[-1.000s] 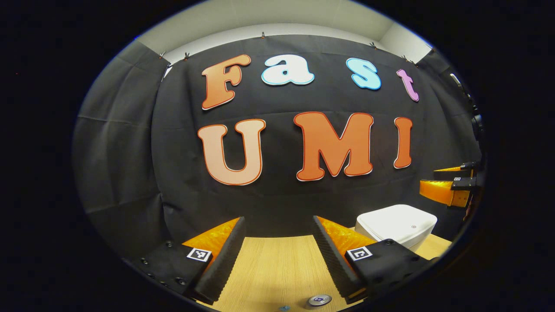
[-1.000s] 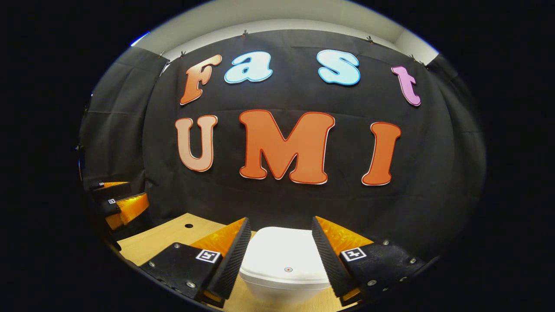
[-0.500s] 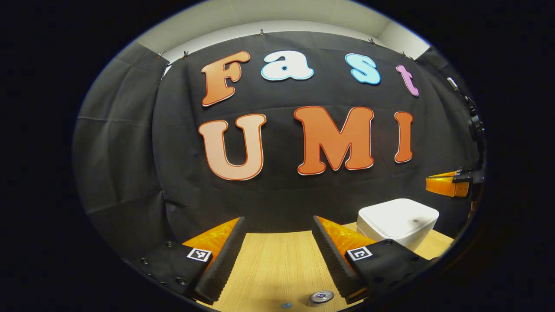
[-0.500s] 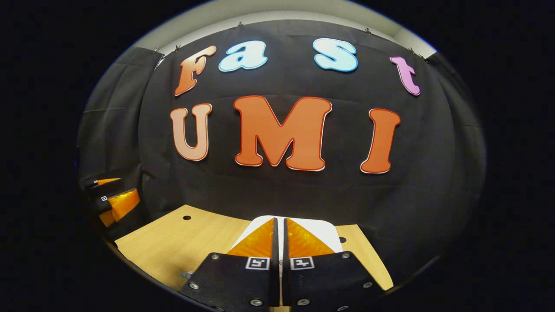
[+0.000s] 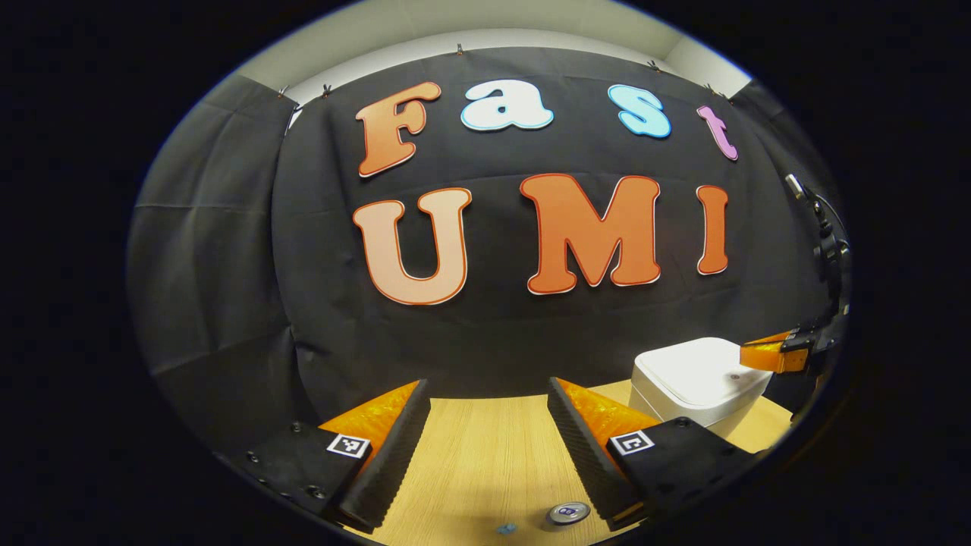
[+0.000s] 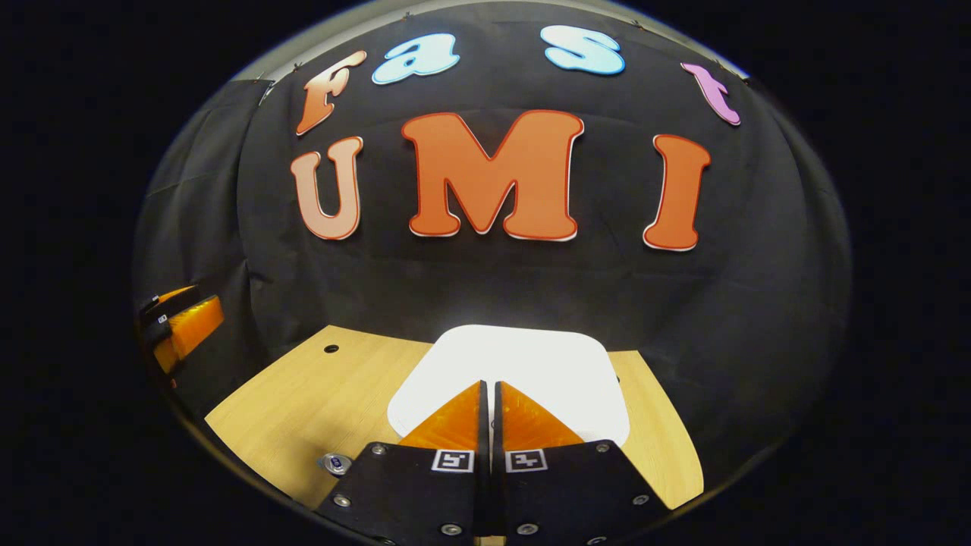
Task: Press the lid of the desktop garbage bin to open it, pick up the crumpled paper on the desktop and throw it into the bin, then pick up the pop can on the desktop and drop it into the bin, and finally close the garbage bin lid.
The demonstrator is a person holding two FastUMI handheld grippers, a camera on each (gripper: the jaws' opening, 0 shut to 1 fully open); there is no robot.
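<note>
The garbage bin (image 5: pixel 702 379), white with its lid down, stands on the pale wood surface (image 5: pixel 485 455) toward the right of the left gripper view, close to the black cloth wall (image 5: pixel 227 265). The left gripper (image 5: pixel 485 444) hangs above the surface with its fingers well apart and nothing between them. The pop can (image 5: pixel 567 513) stands upright near the bottom edge, just beside the gripper's right finger, its silver top facing up; any writing on it is too small to read. A small blue scrap (image 5: pixel 506 528) lies just left of the can. At the far right the right gripper (image 5: pixel 770 355) reaches in over the bin's lid, its tip at or just above the lid near a small round mark; contact cannot be told for certain. Square black-and-white coded tags sit on both of the left gripper's fingers.

In the right gripper view, the right gripper (image 6: pixel 489 398) has its fingers drawn together, with only a thin slit between them and nothing held, and points down over the near part of the garbage bin (image 6: pixel 523 364) lid. Each finger carries a coded tag. The pop can (image 6: pixel 334 463) stands on the surface (image 6: pixel 303 394) to the lower left, well apart from the bin. A small dark hole (image 6: pixel 331 349) marks the surface farther back. The left gripper (image 6: pixel 178 326) shows at the far left edge.
</note>
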